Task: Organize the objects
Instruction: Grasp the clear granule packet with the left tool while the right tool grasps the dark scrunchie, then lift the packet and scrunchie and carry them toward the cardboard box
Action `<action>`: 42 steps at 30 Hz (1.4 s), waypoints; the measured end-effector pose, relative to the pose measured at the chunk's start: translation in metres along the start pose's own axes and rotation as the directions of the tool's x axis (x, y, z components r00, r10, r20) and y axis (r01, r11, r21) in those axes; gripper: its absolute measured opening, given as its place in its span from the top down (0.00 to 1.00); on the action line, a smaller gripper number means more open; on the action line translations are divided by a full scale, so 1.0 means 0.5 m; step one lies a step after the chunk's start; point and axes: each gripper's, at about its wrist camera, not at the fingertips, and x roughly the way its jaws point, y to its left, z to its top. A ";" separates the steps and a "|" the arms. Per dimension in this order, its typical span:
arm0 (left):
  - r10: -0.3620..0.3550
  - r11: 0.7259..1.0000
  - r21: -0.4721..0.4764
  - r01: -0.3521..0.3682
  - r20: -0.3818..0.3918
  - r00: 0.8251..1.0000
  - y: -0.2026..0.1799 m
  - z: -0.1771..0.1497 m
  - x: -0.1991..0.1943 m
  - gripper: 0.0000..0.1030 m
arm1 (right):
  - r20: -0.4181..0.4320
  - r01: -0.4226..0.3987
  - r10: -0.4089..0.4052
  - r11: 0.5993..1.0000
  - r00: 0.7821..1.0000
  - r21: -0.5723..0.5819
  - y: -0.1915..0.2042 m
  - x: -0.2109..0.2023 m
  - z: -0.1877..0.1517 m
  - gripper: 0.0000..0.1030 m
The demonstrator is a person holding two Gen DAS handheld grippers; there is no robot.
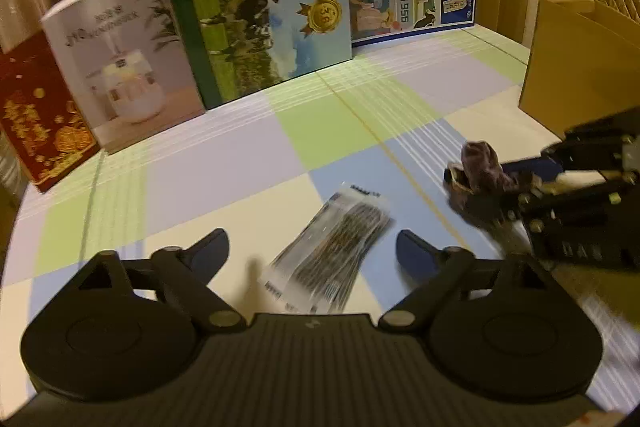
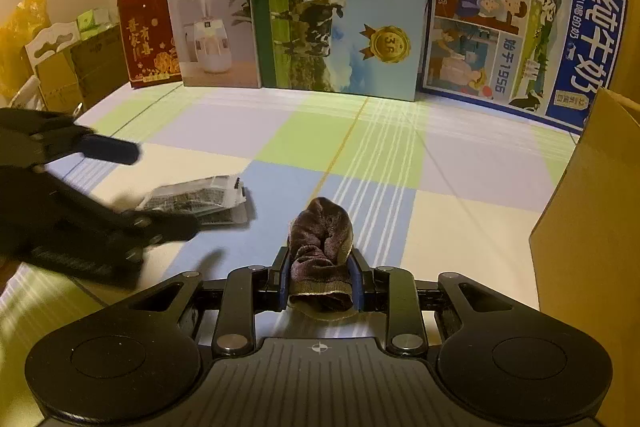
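Observation:
A clear snack packet (image 1: pixel 332 251) with dark strips inside lies flat on the checked tablecloth, between the spread fingers of my left gripper (image 1: pixel 312 247), which is open just above it. The packet also shows in the right wrist view (image 2: pixel 200 201), under the left gripper (image 2: pixel 132 187). My right gripper (image 2: pixel 320 275) is shut on a dark purple fuzzy sock (image 2: pixel 322 239), held a little above the table. In the left wrist view the sock (image 1: pixel 480 171) hangs from the right gripper (image 1: pixel 516 183) at the right.
An open cardboard box (image 2: pixel 592 235) stands at the right, also seen in the left wrist view (image 1: pixel 576 67). Milk cartons (image 2: pixel 340 3), a humidifier box (image 2: pixel 216 27) and a red box (image 2: pixel 146 35) line the back of the table. More boxes (image 2: pixel 68 67) sit off the left edge.

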 end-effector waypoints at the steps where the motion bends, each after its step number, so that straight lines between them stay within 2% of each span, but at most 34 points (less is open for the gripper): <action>1: -0.010 1.000 0.006 0.010 -0.007 1.000 -0.002 0.003 0.010 0.24 | -0.002 0.001 -0.001 1.000 1.000 0.004 -0.003 0.001 -0.001 0.75; 5: -0.017 0.996 0.089 0.021 -0.047 0.999 -0.015 0.007 0.040 0.28 | -0.009 0.001 -0.001 1.000 1.000 0.020 -0.010 0.006 -0.004 0.75; 8: -0.041 0.995 0.087 0.046 -0.059 0.997 -0.011 0.008 0.049 0.30 | -0.007 0.001 -0.001 1.000 1.000 0.017 -0.008 0.006 -0.004 0.75; 9: -0.053 0.995 0.076 0.058 -0.067 0.996 -0.007 0.010 0.051 0.33 | -0.007 0.000 0.000 1.000 1.000 0.019 -0.007 0.006 -0.004 0.75; 13: -0.084 0.996 0.033 0.087 -0.092 0.992 -0.001 0.014 0.047 0.57 | -0.010 -0.001 0.001 1.000 1.000 0.031 -0.010 0.003 -0.004 0.75; 15: -0.095 0.995 0.010 0.096 -0.103 0.990 -0.002 0.011 0.039 0.66 | -0.013 -0.004 0.004 0.999 1.000 0.037 -0.010 -0.001 -0.004 0.75; 23: -0.070 0.983 -0.179 0.047 -0.121 0.990 -0.026 -0.038 -0.025 0.70 | -0.036 -0.024 0.027 0.997 0.999 0.068 -0.002 -0.043 -0.013 0.77; 29: -0.010 0.981 -0.193 -0.020 -0.154 0.988 -0.074 -0.072 -0.101 0.70 | -0.067 -0.051 0.056 0.995 0.996 0.080 0.027 -0.106 -0.035 0.77; 35: 0.005 0.965 -0.261 -0.039 -0.129 0.992 -0.124 -0.098 -0.200 0.70 | -0.064 -0.043 0.049 0.995 0.997 0.091 0.043 -0.203 -0.059 0.77; 42: 0.004 0.938 -0.344 -0.039 -0.102 0.995 -0.182 -0.135 -0.315 0.70 | -0.002 -0.060 0.060 0.991 0.998 0.121 0.058 -0.356 -0.089 0.77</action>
